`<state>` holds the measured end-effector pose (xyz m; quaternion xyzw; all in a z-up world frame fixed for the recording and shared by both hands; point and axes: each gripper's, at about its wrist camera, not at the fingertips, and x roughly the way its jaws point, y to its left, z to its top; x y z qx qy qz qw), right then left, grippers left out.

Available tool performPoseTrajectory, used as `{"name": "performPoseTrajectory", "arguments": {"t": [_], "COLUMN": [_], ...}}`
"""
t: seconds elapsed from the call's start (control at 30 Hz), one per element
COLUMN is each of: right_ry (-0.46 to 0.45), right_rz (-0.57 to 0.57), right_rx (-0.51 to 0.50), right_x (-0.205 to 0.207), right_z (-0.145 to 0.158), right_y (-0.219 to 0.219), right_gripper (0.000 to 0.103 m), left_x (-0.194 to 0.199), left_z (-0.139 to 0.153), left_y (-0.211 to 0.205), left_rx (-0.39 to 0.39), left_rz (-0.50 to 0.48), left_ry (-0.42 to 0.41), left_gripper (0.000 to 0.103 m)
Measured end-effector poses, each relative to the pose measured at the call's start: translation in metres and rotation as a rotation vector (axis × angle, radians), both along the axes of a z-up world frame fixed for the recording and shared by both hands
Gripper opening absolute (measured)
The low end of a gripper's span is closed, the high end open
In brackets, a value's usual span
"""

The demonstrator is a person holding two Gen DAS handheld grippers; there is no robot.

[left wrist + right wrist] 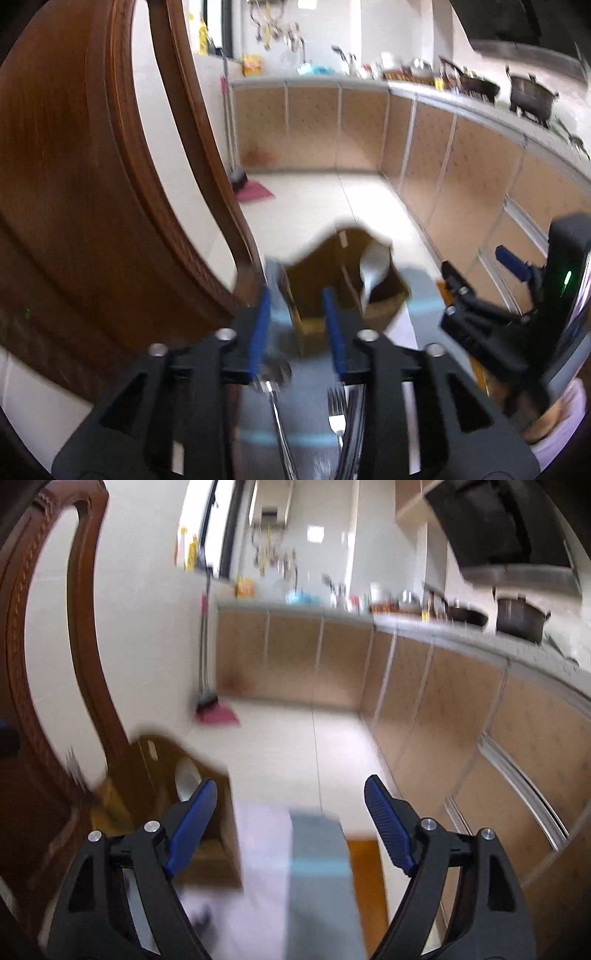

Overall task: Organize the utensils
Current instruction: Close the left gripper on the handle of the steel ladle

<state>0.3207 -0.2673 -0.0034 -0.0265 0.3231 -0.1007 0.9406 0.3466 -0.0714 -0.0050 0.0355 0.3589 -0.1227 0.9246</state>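
Utensils (314, 424) lying below the left gripper's (299, 328) spread fingers, right gripper (291, 823) fingers spread, empty.

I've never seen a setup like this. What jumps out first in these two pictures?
Nearest the lens in each view is a black gripper with blue pads: the left gripper and the right gripper, jaws apart. Just ahead of the left one stands a brown cardboard box with something white inside, and a fork and other metal utensils lie below its fingers. Behind runs a kitchen counter carrying dark pots.
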Motion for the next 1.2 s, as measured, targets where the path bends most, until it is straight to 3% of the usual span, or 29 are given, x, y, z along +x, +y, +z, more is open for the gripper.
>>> {"name": "performPoseTrajectory", "arguments": {"t": [0.13, 0.2, 0.3, 0.5, 0.67, 0.83, 0.9, 0.97, 1.03, 1.07, 1.2], "right_ry": [0.244, 0.358, 0.46, 0.53, 0.562, 0.563, 0.574, 0.587, 0.589, 0.592, 0.607], "right_rz": [0.029, 0.035, 0.066, 0.078, 0.075, 0.102, 0.122, 0.132, 0.137, 0.138, 0.134], "right_rx": [0.079, 0.122, 0.205, 0.237, 0.078, 0.015, 0.015, 0.06, 0.086, 0.093, 0.154], "right_x": [-0.012, -0.009, -0.006, 0.01, 0.013, 0.016, 0.016, 0.015, 0.014, 0.015, 0.02], "right_z": [-0.058, -0.088, -0.119, -0.143, -0.148, -0.148, -0.146, -0.144, -0.143, -0.143, -0.138], "right_y": [-0.003, 0.003, 0.017, 0.049, 0.077, 0.097, 0.102, 0.104, 0.103, 0.103, 0.097], "right_gripper": [0.075, 0.058, 0.047, 0.047, 0.047, 0.047, 0.042, 0.042, 0.042, 0.042, 0.042], "left_x": [-0.003, -0.006, -0.014, -0.018, -0.012, -0.005, -0.001, 0.0, -0.002, -0.003, -0.013], "left_z": [-0.066, -0.098, -0.132, -0.171, -0.189, -0.203, -0.205, -0.205, -0.204, -0.204, -0.206], "left_y": [-0.005, -0.008, -0.008, -0.003, 0.007, 0.01, 0.011, 0.012, 0.013, 0.014, 0.014], "left_rx": [0.014, 0.042, 0.069, 0.09, 0.092, 0.088, 0.079, 0.074, 0.074, 0.065, 0.026], "left_rz": [-0.011, -0.007, 0.002, 0.035, 0.05, 0.069, 0.073, 0.072, 0.062, 0.05, 0.005], "left_ry": [0.174, 0.245, 0.316, 0.396, 0.44, 0.471, 0.473, 0.477, 0.475, 0.481, 0.507], "left_gripper": [0.035, 0.035, 0.035, 0.039, 0.04, 0.042, 0.043, 0.038, 0.02, 0.016, 0.015]}}
